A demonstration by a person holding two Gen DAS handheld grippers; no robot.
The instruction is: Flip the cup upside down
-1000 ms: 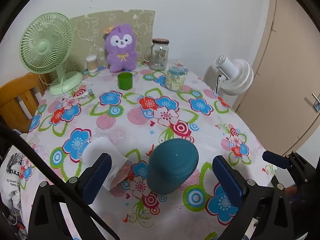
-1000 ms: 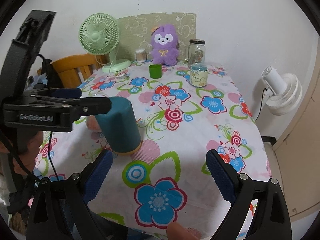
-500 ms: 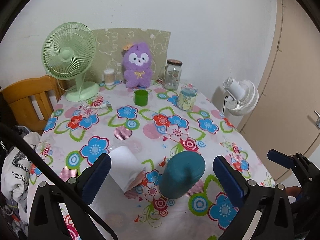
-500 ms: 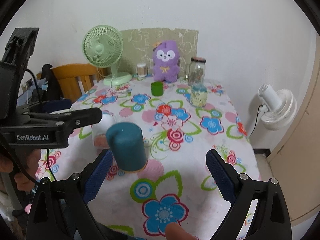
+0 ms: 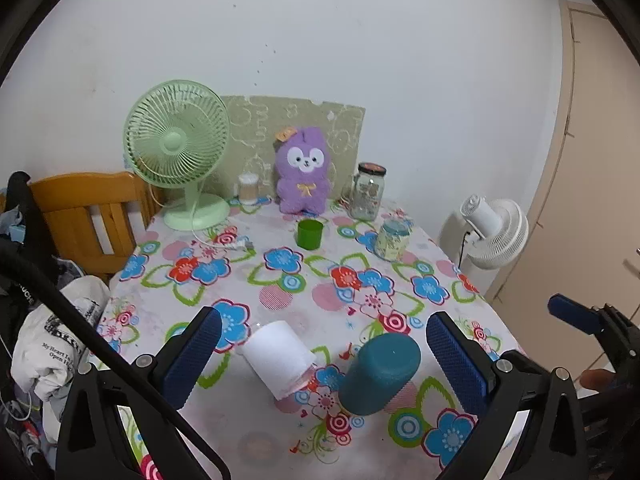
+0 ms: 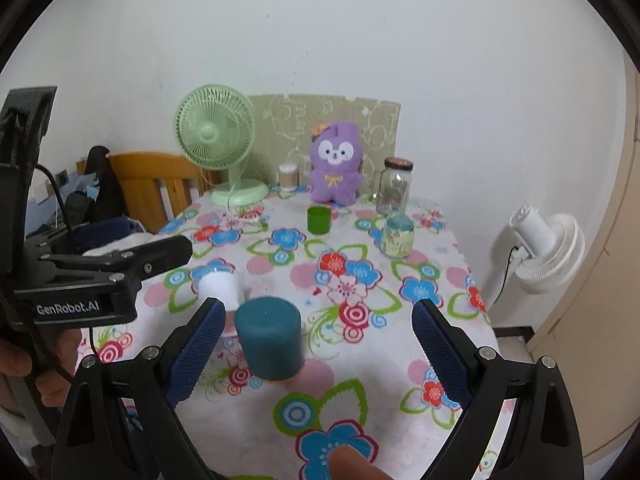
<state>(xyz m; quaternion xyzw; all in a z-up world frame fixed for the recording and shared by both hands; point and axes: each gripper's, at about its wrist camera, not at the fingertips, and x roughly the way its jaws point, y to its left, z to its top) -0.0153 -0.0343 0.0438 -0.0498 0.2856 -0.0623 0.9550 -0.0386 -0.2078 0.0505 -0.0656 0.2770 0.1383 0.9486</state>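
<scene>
Both tools pulled back, left tool and right tool spread wide, teal cup inverted near table edge.

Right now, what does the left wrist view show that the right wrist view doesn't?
Only the left wrist view shows the white bag piled beside the table and the right gripper at its edge. Only the right wrist view shows the left gripper from the side, and a fingertip at the bottom. Both show the teal cup upside down, the white cup, the green cup, the plush and both fans.
</scene>
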